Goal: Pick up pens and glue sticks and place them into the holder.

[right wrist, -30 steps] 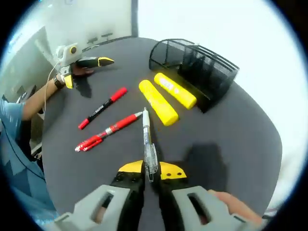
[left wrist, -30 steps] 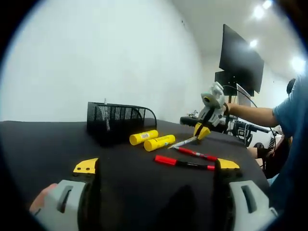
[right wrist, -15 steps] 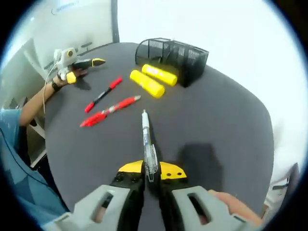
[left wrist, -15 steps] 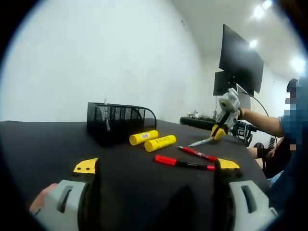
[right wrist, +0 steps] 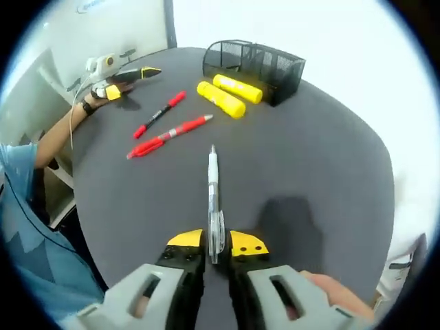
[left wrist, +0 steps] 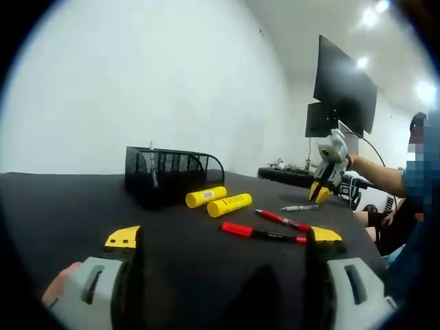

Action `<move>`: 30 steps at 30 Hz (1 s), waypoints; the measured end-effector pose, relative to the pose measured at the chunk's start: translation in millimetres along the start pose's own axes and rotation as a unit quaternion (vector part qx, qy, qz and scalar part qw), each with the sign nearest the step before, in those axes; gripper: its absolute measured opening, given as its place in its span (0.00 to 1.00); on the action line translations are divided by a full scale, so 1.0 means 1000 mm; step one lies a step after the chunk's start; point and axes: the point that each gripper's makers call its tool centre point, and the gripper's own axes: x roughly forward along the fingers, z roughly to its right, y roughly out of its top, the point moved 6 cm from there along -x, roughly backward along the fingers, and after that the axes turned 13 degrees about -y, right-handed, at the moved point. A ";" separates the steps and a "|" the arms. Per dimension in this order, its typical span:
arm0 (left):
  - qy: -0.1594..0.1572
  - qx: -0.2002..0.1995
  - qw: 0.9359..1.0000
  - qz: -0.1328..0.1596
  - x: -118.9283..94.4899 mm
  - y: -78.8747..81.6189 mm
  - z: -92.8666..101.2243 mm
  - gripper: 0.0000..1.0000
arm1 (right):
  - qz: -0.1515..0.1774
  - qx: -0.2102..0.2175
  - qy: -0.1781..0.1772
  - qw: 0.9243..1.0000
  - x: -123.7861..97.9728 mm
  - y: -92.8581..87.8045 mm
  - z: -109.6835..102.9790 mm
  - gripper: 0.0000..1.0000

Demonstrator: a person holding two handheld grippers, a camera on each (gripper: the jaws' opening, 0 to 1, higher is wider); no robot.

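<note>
A black mesh holder (left wrist: pixel 168 175) (right wrist: pixel 254 60) stands on the dark table. Beside it lie two yellow glue sticks (left wrist: pixel 229 204) (right wrist: pixel 221 99). Two red pens (left wrist: pixel 265 234) (right wrist: pixel 172 134) lie a little nearer to my left gripper (left wrist: pixel 223 237), which rests low over the table, open and holding nothing. My right gripper (right wrist: pixel 214 244) is shut on a clear silver pen (right wrist: pixel 213 199) that points toward the holder, well short of it. In the left gripper view the right gripper (left wrist: pixel 321 191) hangs at the right with the pen (left wrist: pixel 299 207) near the table.
The left gripper (right wrist: pixel 130 81) and the hand holding it show at the table's far left edge. A dark monitor (left wrist: pixel 344 86) stands beyond the table. A person's blue sleeve (right wrist: pixel 27 227) is at the left. The round table (right wrist: pixel 330 179) drops off on all sides.
My right gripper has carried the silver pen away from the glue sticks and holder, toward the table's edge. The left gripper, glue sticks and red pens have stayed put.
</note>
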 end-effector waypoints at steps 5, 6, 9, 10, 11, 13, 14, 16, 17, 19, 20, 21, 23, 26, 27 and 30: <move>-0.001 0.001 1.000 -0.003 0.001 -0.001 0.001 0.91 | -0.008 -0.025 0.010 1.000 0.009 0.031 -0.006 0.09; -0.001 0.001 1.000 -0.001 0.001 0.000 0.001 0.91 | -0.017 -0.036 0.008 0.999 0.012 0.036 -0.009 0.09; 0.000 -0.001 1.000 0.001 0.000 0.000 0.001 0.91 | -0.044 -0.064 0.004 0.997 0.021 0.049 -0.017 0.09; 0.000 0.000 1.000 0.002 0.000 0.000 0.001 0.91 | -0.046 -0.073 0.001 0.996 0.024 0.053 -0.020 0.09; -0.001 0.001 1.000 0.001 0.000 0.000 0.002 0.91 | -0.048 -0.075 0.001 0.996 0.027 0.057 -0.022 0.09; -0.001 0.002 1.000 -0.003 0.000 -0.001 0.002 0.91 | -0.051 -0.078 0.003 0.996 0.030 0.062 -0.024 0.09; -0.001 0.002 1.000 -0.003 0.000 -0.001 0.002 0.91 | -0.053 -0.081 0.004 0.995 0.032 0.064 -0.025 0.10; -0.003 0.001 1.000 0.002 0.000 0.000 0.002 0.91 | -0.059 -0.085 0.004 0.995 0.037 0.067 -0.026 0.10; -0.003 0.000 1.000 0.002 0.000 0.001 0.002 0.91 | -0.059 -0.090 0.003 0.994 0.038 0.068 -0.026 0.10; -0.004 0.001 1.000 0.002 0.000 0.001 0.002 0.91 | -0.060 -0.090 0.006 0.994 0.042 0.069 -0.027 0.12; -0.004 0.002 1.000 0.001 0.000 0.000 0.002 0.91 | -0.061 -0.089 0.008 0.994 0.044 0.070 -0.027 0.12; -0.004 0.002 1.000 -0.001 0.000 0.000 0.003 0.91 | -0.061 -0.088 0.009 0.994 0.047 0.071 -0.027 0.12; -0.004 0.003 1.000 -0.003 0.001 0.000 0.003 0.91 | -0.066 -0.088 0.007 0.994 0.051 0.070 -0.027 0.12; -0.004 0.003 1.000 -0.003 0.000 0.000 0.003 0.91 | -0.073 -0.089 0.009 0.993 0.058 0.068 -0.029 0.12; -0.004 0.003 1.000 -0.002 0.000 0.000 0.003 0.91 | -0.077 -0.090 0.010 0.993 0.060 0.067 -0.030 0.12; -0.003 0.005 1.000 -0.004 0.000 0.000 0.003 0.91 | -0.083 -0.093 0.007 0.992 0.064 0.066 -0.029 0.12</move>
